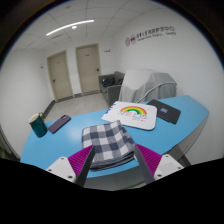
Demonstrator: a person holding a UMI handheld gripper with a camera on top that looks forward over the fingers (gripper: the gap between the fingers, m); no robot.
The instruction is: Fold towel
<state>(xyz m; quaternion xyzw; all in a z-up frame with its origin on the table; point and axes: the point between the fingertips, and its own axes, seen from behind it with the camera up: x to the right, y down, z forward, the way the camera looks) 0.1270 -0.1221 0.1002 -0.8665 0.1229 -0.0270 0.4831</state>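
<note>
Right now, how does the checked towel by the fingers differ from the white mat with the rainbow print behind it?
The checked towel is dark blue and white plaid; the rainbow mat is white with a colourful print. The towel looks soft and slightly rumpled, its near edge between the open gripper fingers; the mat lies flat and stiff-looking, beyond them. Both rest on the blue table.

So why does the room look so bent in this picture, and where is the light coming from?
Gripper view: a wide-angle lens bows the blue table and the walls into curves. Light comes from a ceiling strip lamp, which shows as a bright streak. The checked towel lies between the tongs, whose fingers stand apart around it, and it looks fairly sharp. The wall sign is too small to read.
</note>
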